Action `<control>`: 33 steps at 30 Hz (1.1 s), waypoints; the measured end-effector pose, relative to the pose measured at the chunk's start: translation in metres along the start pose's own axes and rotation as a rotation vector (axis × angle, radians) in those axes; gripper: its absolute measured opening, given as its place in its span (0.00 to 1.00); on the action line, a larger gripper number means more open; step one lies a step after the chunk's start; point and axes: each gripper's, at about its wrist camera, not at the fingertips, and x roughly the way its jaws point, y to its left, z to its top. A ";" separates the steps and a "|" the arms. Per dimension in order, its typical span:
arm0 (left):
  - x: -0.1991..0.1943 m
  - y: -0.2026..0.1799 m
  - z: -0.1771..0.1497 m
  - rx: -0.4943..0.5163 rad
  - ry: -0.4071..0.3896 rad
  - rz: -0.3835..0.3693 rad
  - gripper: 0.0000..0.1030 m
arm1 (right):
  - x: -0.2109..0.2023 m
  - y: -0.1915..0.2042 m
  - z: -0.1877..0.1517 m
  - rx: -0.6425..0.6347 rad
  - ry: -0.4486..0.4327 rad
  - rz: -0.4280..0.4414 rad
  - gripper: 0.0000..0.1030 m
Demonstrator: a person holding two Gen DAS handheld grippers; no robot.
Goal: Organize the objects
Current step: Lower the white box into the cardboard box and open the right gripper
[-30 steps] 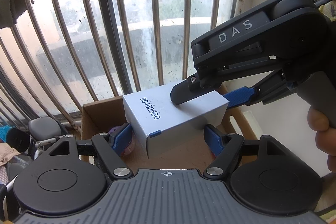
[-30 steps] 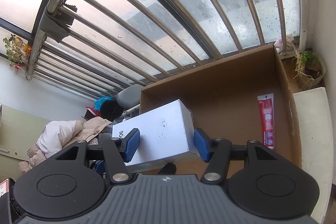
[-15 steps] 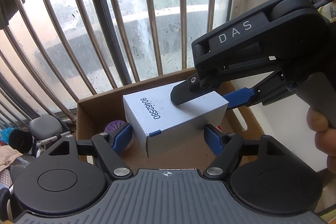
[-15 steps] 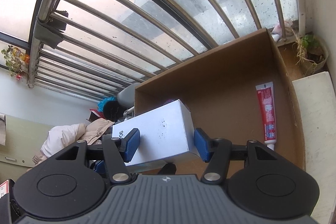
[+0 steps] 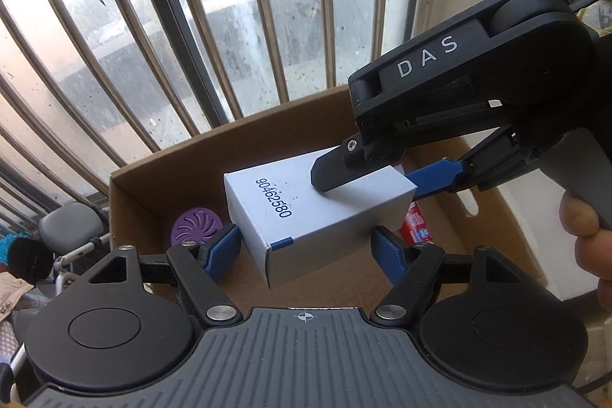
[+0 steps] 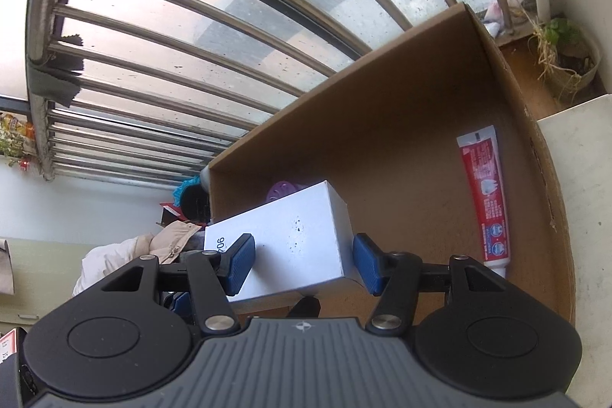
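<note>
A white box printed with a dark number hangs over an open cardboard carton. My left gripper is shut on the white box's near end, blue pads on both sides. My right gripper comes in from the right and clamps the box's far end, one black finger on top. In the right wrist view the white box sits between the right gripper's blue pads, above the carton. On the carton floor lie a red toothpaste tube and a purple round lid.
Metal window bars rise just behind the carton. A potted plant and a white ledge stand to its right. A grey seat and a heap of clothes lie to its left. A person's hand holds the right gripper.
Both grippers have sunk toward the carton with the white box held between them. The carton fills more of both views, and the purple lid and the toothpaste show more.
</note>
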 end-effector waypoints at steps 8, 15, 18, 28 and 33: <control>0.045 0.012 0.010 -0.016 0.069 -0.028 0.73 | 0.037 -0.019 0.028 0.034 0.040 -0.035 0.59; 0.085 0.022 0.016 -0.023 0.119 -0.050 0.72 | 0.069 -0.029 0.048 0.024 0.071 -0.072 0.59; 0.099 0.023 0.018 -0.029 0.131 -0.047 0.72 | 0.079 -0.030 0.055 0.008 0.072 -0.089 0.59; 0.126 0.002 0.009 0.025 0.195 -0.037 0.82 | 0.106 -0.037 0.051 -0.041 0.125 -0.182 0.58; 0.108 -0.001 0.005 0.034 0.190 -0.041 0.82 | 0.099 -0.034 0.045 -0.034 0.124 -0.175 0.58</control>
